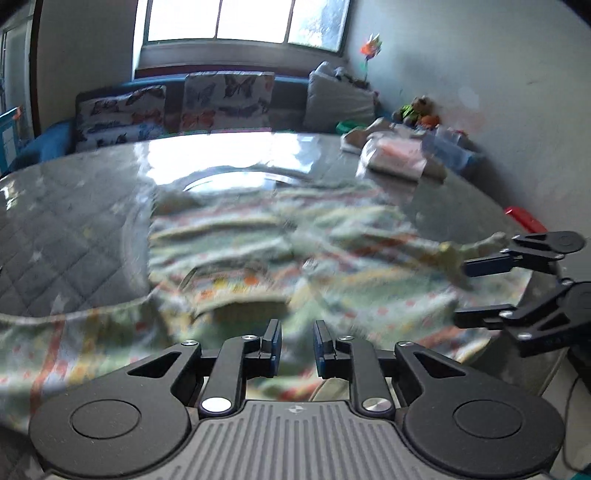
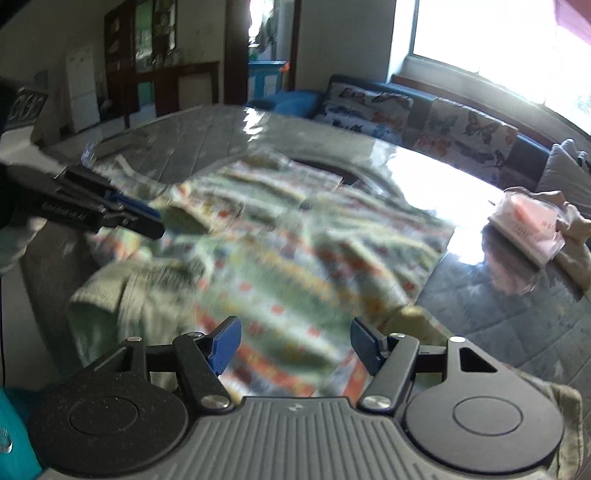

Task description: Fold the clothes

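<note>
Hovering over the patterned sweater [image 1: 280,258] spread across the table's near edge [image 1: 74,229]: left gripper [image 1: 297,345] narrowly parted, nothing between pads; right gripper [image 2: 295,345] wide, empty, above the fabric.

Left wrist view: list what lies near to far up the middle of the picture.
left gripper → patterned garment → glossy grey table → butterfly cushions → window

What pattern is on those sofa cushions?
Butterflies on a pale ground, clearest on the cushions in the right wrist view.
</note>
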{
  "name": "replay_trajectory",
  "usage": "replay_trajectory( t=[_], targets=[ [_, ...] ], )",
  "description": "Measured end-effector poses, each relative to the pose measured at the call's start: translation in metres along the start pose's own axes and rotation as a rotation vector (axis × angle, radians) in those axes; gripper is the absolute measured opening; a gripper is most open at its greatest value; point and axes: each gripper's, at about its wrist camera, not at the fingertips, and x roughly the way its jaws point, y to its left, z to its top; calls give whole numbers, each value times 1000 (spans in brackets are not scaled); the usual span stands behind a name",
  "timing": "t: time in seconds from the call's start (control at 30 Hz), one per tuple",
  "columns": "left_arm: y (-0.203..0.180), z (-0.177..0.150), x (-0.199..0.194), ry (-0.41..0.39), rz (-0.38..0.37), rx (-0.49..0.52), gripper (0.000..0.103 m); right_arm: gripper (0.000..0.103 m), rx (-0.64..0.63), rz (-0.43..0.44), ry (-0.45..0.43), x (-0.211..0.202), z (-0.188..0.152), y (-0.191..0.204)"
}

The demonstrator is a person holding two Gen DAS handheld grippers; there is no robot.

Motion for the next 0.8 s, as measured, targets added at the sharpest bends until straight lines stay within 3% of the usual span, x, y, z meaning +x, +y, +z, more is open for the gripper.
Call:
replay_trajectory(
  t=[0.23, 0.33, 0.43, 0.63, 0.8],
  targets=[
    [-29, -3, 27, 49, -93, 65, 21, 64, 84, -6, 5, 23, 5, -16],
    [-36, -12, 32, 70, -100, 98, 33, 62, 77, -7, 49, 31, -1, -18],
    [-35, -15, 34, 78, -104, 100, 33, 60, 80, -9, 57, 30, 0, -23],
    [-33, -14, 33, 77, -117, 96, 36, 58, 117, -31, 6, 33, 26, -41],
    [-35, -17, 33, 73, -125, 102, 40, 58, 148, -60, 27, 69, 50, -64]
  ],
)
